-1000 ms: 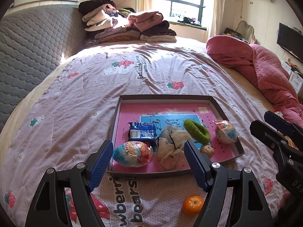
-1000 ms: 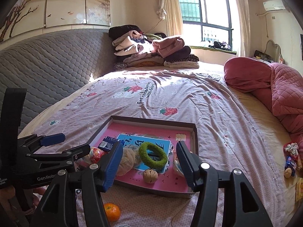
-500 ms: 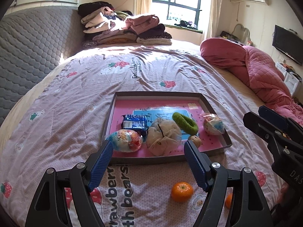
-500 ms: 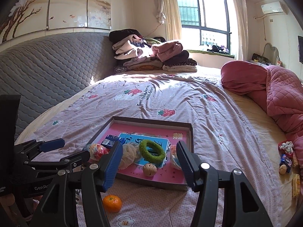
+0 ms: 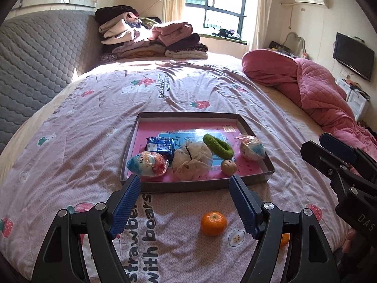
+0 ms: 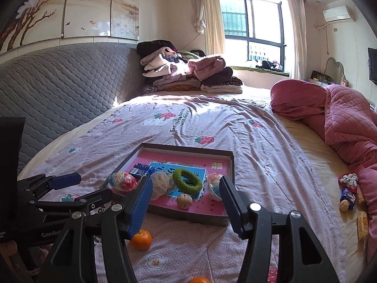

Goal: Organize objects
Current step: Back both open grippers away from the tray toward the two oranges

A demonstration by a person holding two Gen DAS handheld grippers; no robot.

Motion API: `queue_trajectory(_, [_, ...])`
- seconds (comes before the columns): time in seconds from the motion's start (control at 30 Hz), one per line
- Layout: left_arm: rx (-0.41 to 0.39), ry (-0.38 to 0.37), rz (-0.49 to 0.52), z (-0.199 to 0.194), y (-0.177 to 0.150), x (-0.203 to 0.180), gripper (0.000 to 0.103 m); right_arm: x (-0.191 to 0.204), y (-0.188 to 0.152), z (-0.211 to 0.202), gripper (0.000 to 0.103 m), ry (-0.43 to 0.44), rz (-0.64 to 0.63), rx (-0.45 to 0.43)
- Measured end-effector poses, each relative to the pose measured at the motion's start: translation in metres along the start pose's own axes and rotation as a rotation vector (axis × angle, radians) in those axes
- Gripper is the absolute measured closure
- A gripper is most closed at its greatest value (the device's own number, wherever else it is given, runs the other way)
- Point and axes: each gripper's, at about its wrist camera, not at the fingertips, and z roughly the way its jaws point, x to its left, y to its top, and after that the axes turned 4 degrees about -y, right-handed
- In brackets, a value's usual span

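Both views now sit farther from the tray: it looks smaller than a second ago, and more bedspread shows near. Left gripper and right gripper both spread wide, empty. Two mandarins lie loose on the bed, nearest one outside the tray's near wall. Judgement: backing off to collect strays.

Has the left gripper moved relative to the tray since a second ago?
Yes. The left gripper has backed away from the tray: its fingertips overlapped the tray's contents before, and now they sit at its near wall, with more bedsheet showing.
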Motion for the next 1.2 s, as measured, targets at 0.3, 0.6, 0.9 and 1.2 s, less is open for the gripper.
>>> queue_trajectory(0.3, [-0.013, -0.005, 0.022, -0.015, -0.010, -0.006, 0.025, -0.004, -0.016, -0.014, 0.045, -0.009, 0.013, 0.013])
queue_trajectory(0.6, [-0.006, -0.012, 0.037, -0.023, -0.021, -0.009, 0.025, -0.003, -0.028, -0.019, 0.045, -0.021, 0.005, 0.032])
queue_trajectory(0.9, [0.004, -0.019, 0.057, -0.026, -0.039, -0.016, 0.025, -0.002, -0.043, -0.027, 0.045, -0.024, -0.005, 0.049])
queue_trajectory(1.2, [0.017, -0.024, 0.058, -0.030, -0.051, -0.017, 0.025, 0.005, -0.056, -0.032, 0.045, -0.026, -0.022, 0.075])
